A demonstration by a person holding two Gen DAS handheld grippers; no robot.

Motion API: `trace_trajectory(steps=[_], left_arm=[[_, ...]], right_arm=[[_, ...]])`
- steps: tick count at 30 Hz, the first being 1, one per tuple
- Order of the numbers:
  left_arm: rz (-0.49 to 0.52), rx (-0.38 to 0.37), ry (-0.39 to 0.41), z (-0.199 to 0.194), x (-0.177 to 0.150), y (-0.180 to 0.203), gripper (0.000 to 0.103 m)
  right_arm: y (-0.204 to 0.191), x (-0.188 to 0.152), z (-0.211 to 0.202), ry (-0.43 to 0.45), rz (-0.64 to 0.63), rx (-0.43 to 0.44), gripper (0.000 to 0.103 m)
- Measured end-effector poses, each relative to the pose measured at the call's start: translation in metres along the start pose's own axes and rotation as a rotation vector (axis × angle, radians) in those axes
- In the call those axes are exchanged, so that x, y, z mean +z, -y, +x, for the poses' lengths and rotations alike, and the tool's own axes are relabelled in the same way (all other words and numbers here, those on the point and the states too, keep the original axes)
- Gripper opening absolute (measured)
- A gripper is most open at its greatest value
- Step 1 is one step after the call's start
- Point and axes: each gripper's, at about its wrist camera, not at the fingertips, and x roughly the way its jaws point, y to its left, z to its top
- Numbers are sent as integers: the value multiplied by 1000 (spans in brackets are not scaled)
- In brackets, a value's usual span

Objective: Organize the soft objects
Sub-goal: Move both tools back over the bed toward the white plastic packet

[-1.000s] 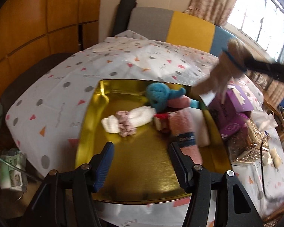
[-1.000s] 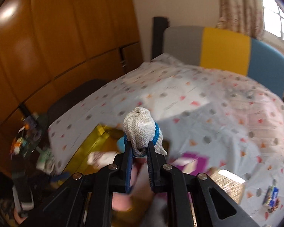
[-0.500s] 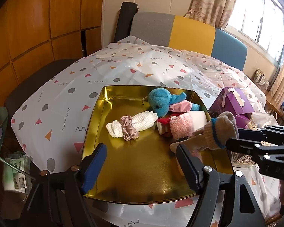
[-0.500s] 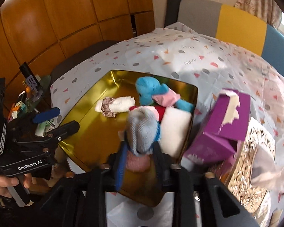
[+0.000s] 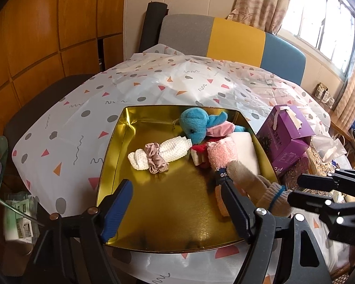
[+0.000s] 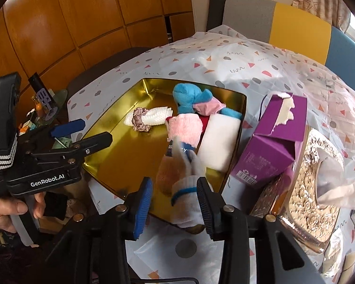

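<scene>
The right gripper (image 6: 174, 201) is opening, its pads clear of the beige glove (image 6: 187, 203) lying between them over the gold tray's (image 6: 120, 161) near rim, while the left gripper (image 5: 177, 203) hovers spread and empty over that tray.

Left tool (image 5: 177, 209) wide apart and empty, right tool (image 6: 174, 203) opening, angled down
</scene>
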Motion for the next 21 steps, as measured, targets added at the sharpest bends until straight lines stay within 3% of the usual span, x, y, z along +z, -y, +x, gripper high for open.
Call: trace_trajectory(steps=[5, 13, 21], left_arm=[[9, -7, 9, -3, 1, 3, 79], [64, -43, 22, -9, 1, 20, 79], [134, -84, 16, -12, -1, 45, 79]], right_arm=[[13, -1, -17, 64, 42, -8, 38], [43, -8, -51, 163, 115, -96, 39], [103, -29, -89, 226, 269, -215, 39]])
